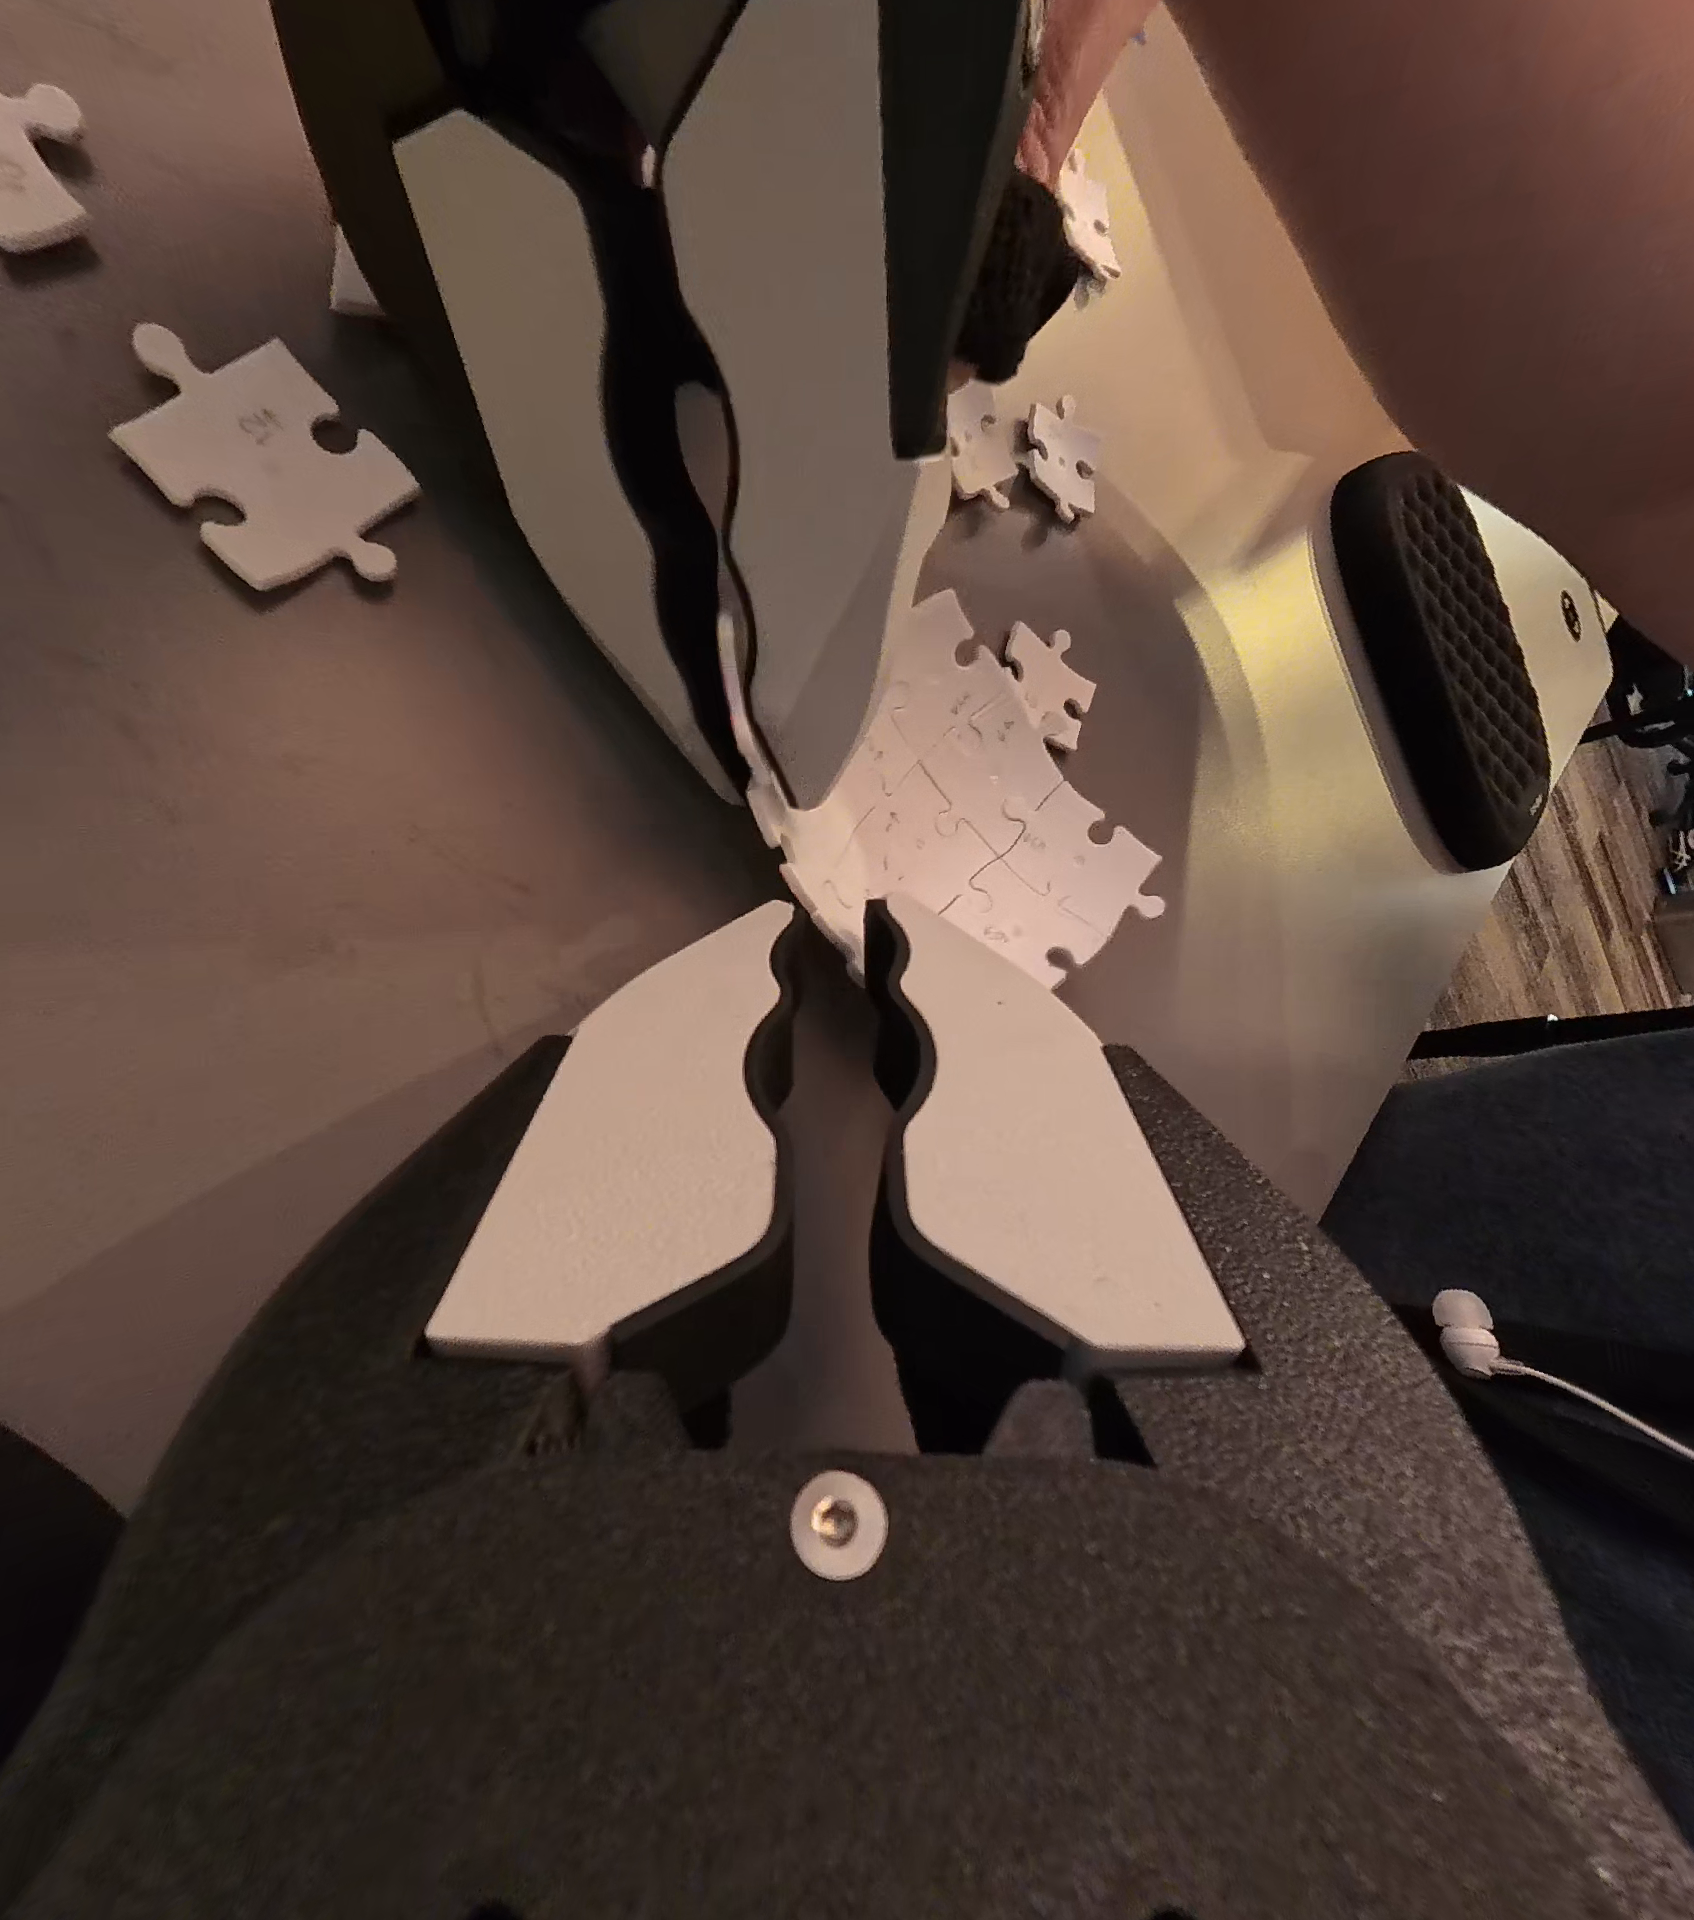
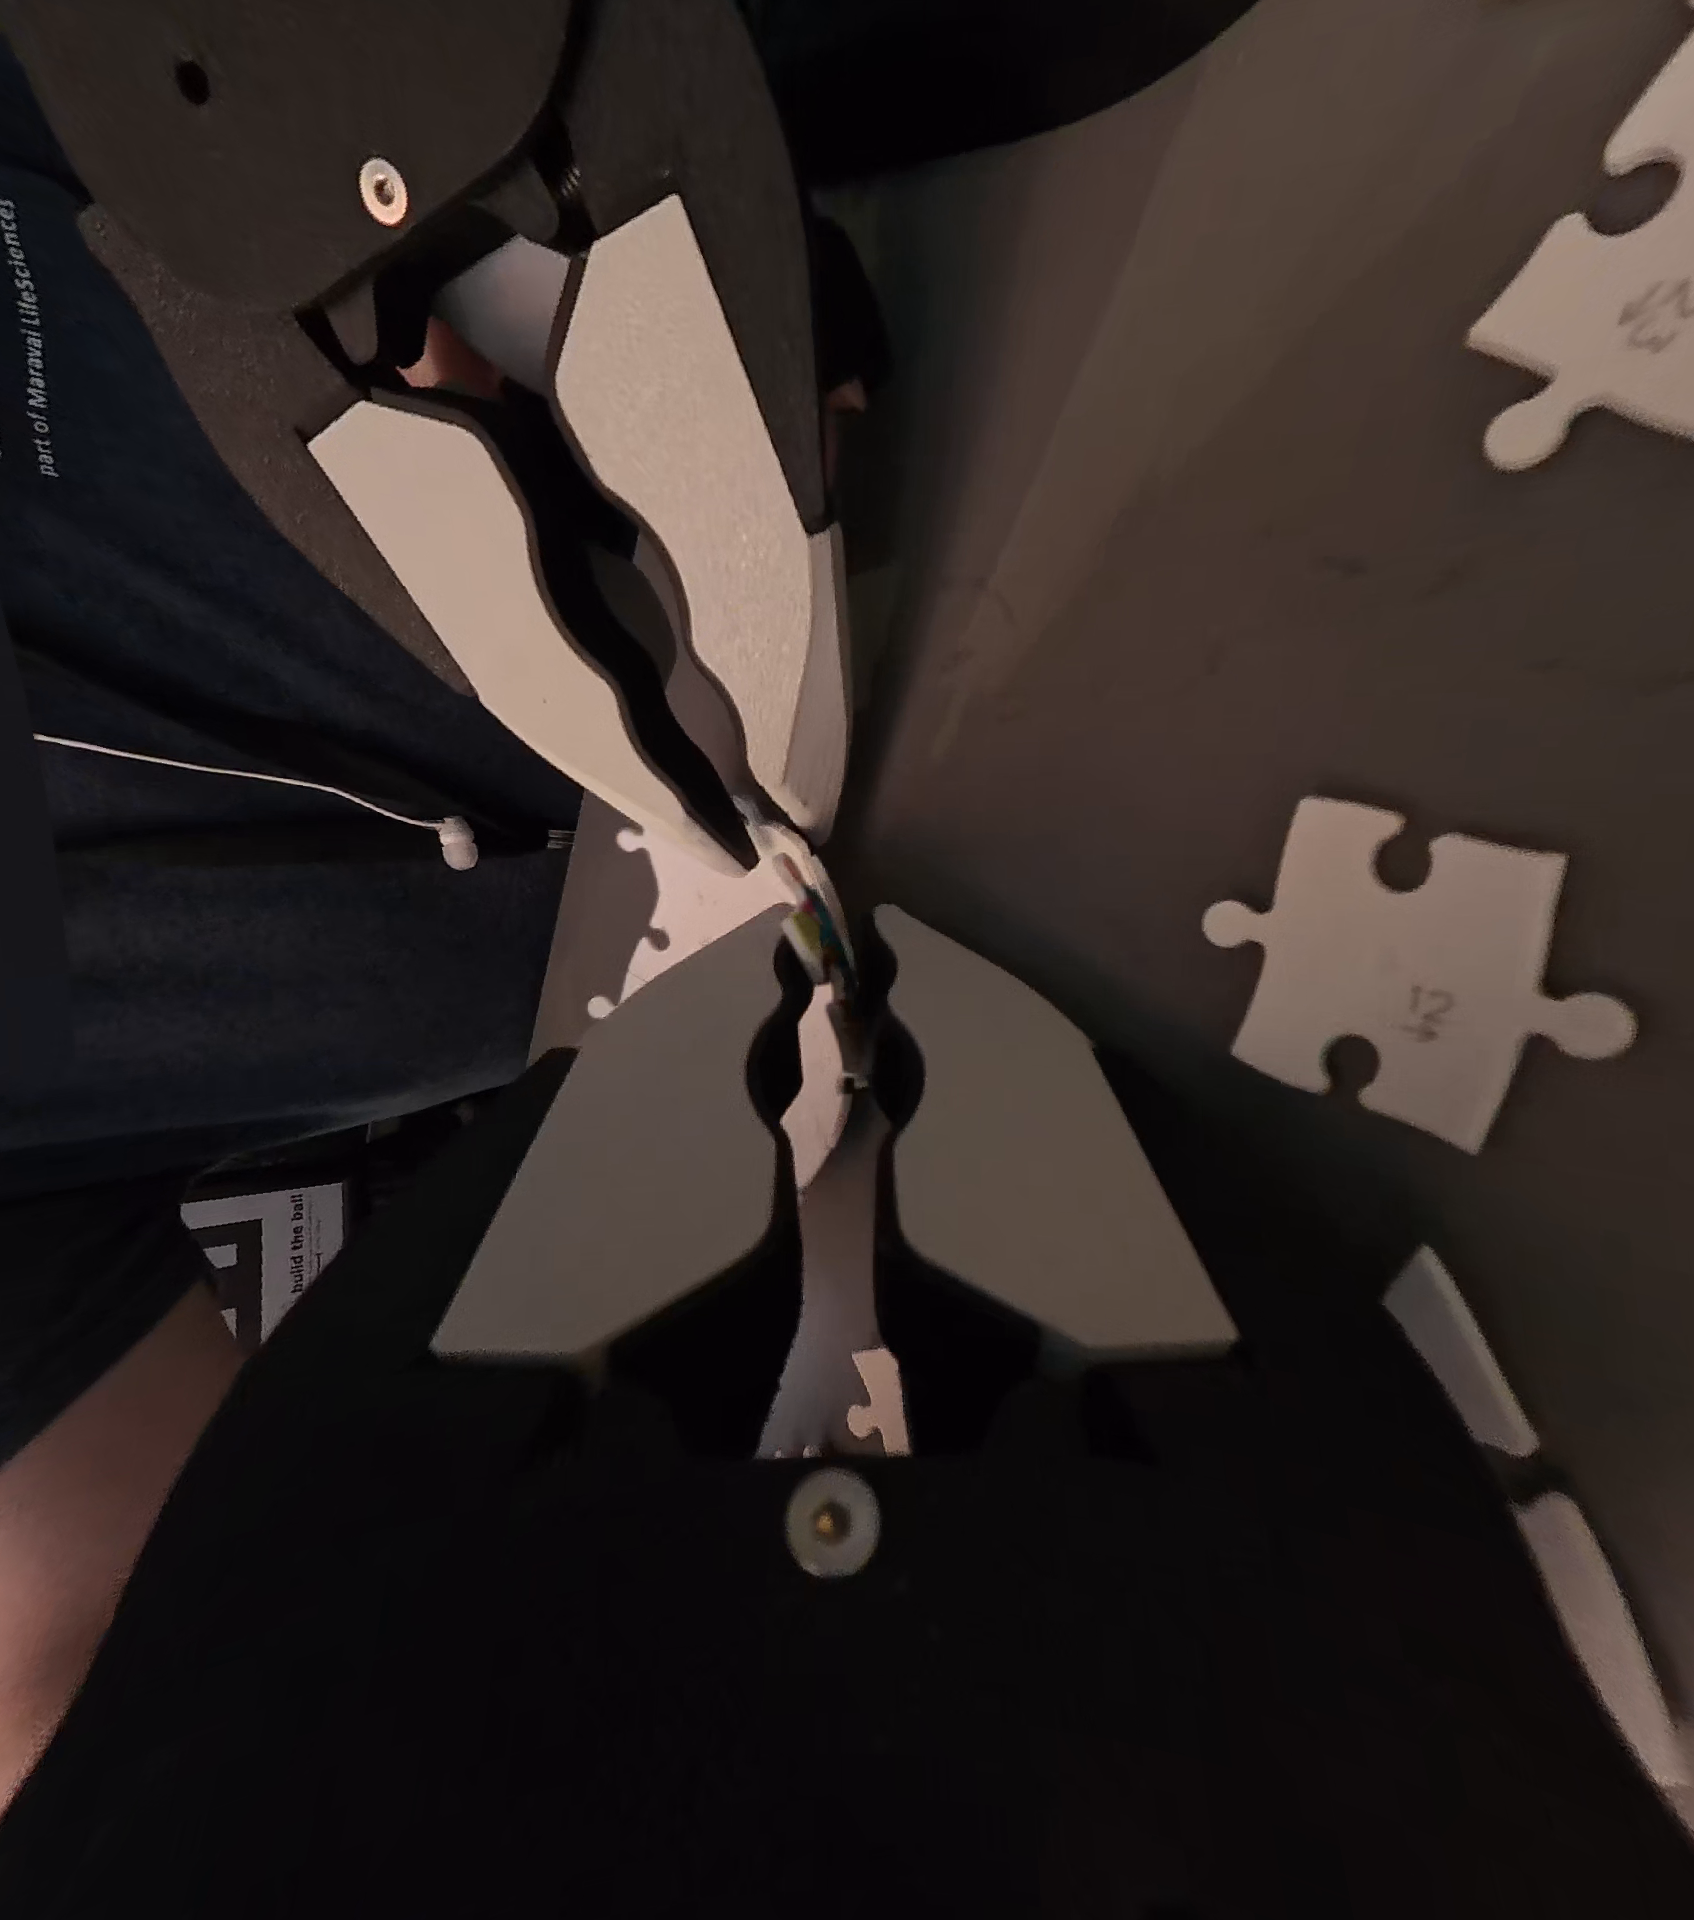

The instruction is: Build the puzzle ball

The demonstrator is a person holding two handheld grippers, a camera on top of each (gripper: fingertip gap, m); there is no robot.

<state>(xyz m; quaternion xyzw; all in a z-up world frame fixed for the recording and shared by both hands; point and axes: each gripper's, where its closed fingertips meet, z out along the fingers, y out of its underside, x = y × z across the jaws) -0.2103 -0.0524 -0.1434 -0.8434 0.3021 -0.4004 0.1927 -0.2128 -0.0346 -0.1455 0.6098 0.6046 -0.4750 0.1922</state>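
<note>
Both grippers, left [image 1: 835, 925] and right [image 2: 827, 971], are clamping the curved white joined-puzzle section [image 1: 988, 831] above the grey tabletop [image 1: 199, 831].

The left gripper [image 1: 835, 920] points forward with its two white fingers [image 1: 651, 1101] drawn near together, a narrow gap left at the tips, which pinch a thin edge. The right gripper [image 1: 760, 790] comes down from above to meet it tip to tip (nearly touching), its fingers closed on the same thin edge. A bare forearm [image 1: 1508, 270] crosses the upper right of the left wrist view, and another forearm [image 2: 43, 1538] shows low on the left of the right wrist view.
</note>
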